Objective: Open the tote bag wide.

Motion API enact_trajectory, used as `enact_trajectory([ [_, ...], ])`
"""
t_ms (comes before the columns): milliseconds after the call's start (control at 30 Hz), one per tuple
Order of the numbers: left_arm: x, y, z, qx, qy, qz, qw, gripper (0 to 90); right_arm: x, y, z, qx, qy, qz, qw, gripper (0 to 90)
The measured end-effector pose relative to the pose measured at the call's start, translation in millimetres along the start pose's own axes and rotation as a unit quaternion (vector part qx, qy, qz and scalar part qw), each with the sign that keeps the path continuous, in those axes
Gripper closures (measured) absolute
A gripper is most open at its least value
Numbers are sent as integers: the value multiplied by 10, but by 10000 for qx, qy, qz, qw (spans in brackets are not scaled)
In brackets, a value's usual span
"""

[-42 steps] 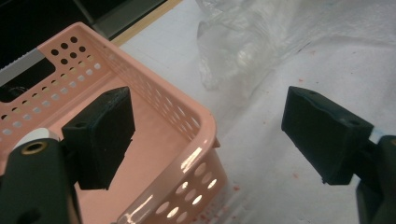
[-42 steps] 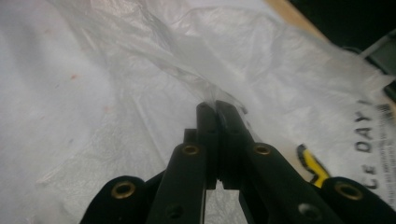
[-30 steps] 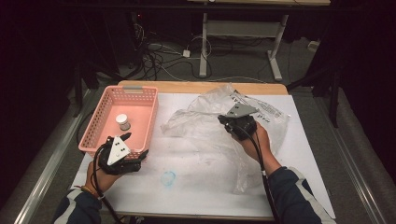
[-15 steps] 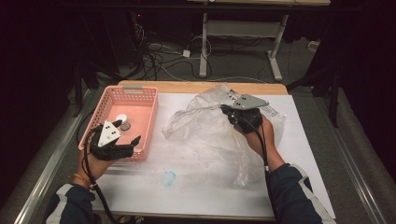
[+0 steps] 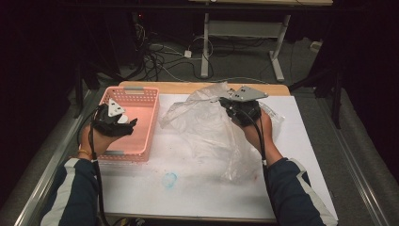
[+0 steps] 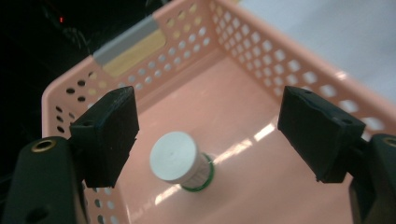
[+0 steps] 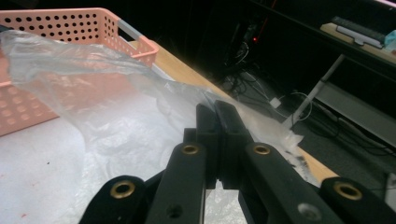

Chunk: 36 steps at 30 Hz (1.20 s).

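A small bottle with a white cap and a green ring stands on the floor of the pink perforated basket. My left gripper hovers just above it, open, with one pad on each side of the bottle and apart from it. From above, the left gripper is over the basket at the table's left. My right gripper is shut on a fold of a clear plastic bag. It holds the bag raised at the table's far middle, the right gripper pointing left.
The table carries a white sheet with a small blue mark near the front. The basket stands just beyond the bag. Cables and a desk frame lie on the dark floor behind the table.
My left gripper has moved from the table's front left corner away and up, over the basket and the bottle. The right gripper has lifted the bag a little higher.
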<state>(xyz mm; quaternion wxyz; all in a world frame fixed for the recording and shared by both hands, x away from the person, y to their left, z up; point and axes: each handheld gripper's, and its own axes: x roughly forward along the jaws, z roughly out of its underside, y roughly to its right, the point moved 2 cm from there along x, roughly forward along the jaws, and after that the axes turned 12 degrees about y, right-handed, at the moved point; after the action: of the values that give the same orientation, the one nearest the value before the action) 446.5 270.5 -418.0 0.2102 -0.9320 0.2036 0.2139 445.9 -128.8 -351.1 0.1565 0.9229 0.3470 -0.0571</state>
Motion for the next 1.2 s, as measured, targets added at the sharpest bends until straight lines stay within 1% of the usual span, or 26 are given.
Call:
enact_trajectory([
  [33, 55, -36, 21, -55, -108, 2, 9999, 199, -3, -12, 38, -28, -41, -48, 10000, 899],
  [100, 161, -113, 74, -215, -377, 0, 9991, 199, -9, -16, 56, -34, -51, -72, 10000, 900],
  [133, 213, -147, 106, -327, -536, 48, 9980, 201, -13, -21, 72, -32, -65, -81, 9999, 899],
  [167, 259, -174, 125, -381, -710, 20, 9967, 202, -18, -26, 88, -42, -90, -99, 9999, 899],
  [200, 294, -191, 134, -399, -810, -15, 9959, 202, -23, -27, 101, -52, -97, -128, 9999, 899],
  [267, 356, -220, 140, -433, -1009, 19, 9940, 217, -33, -40, 121, -73, -87, -176, 9998, 899],
  [300, 386, -238, 148, -484, -1074, -14, 9930, 227, -37, -51, 129, -64, -93, -212, 9997, 899],
  [367, 432, -276, 174, -603, -1199, 41, 9910, 267, -43, -72, 143, -48, -91, -264, 9996, 900],
  [400, 451, -287, 188, -625, -1264, 68, 9900, 318, -49, -84, 150, -65, -84, -278, 9996, 900],
  [433, 465, -292, 198, -587, -1336, 74, 9893, 345, -53, -91, 158, -107, -85, -285, 9995, 900],
  [467, 478, -292, 208, -557, -1383, 100, 9888, 371, -58, -99, 167, -93, -99, -291, 9995, 900],
  [533, 503, -278, 223, -499, -1496, 231, 9872, 439, -65, -97, 185, -104, -126, -302, 9994, 900],
  [567, 516, -268, 228, -440, -1548, 235, 9867, 459, -67, -90, 193, -106, -133, -293, 9994, 900],
  [633, 523, -274, 230, -491, -1519, 239, 9869, 459, -73, -79, 206, -66, -144, -287, 9995, 900],
  [733, 521, -289, 238, -547, -1470, 287, 9872, 466, -86, -76, 220, -71, -133, -300, 9994, 900],
  [767, 518, -287, 234, -537, -1415, 306, 9880, 472, -89, -82, 226, -55, -138, -298, 9994, 900],
  [867, 512, -266, 211, -363, -1438, 296, 9885, 479, -99, -83, 236, -50, -140, -297, 9994, 900],
  [967, 492, -245, 182, -280, -1327, 259, 9904, 480, -114, -68, 237, 6, -113, -264, 9996, 900],
  [1067, 452, -241, 146, -344, -1131, 248, 9927, 480, -118, -66, 258, -18, -130, -264, 9996, 900],
  [1167, 423, -207, 106, -291, -982, 188, 9946, 480, -115, -62, 277, -6, -139, -254, 9996, 900],
  [1200, 409, -197, 89, -313, -907, 204, 9952, 480, -114, -63, 282, 8, -148, -250, 9996, 900],
])
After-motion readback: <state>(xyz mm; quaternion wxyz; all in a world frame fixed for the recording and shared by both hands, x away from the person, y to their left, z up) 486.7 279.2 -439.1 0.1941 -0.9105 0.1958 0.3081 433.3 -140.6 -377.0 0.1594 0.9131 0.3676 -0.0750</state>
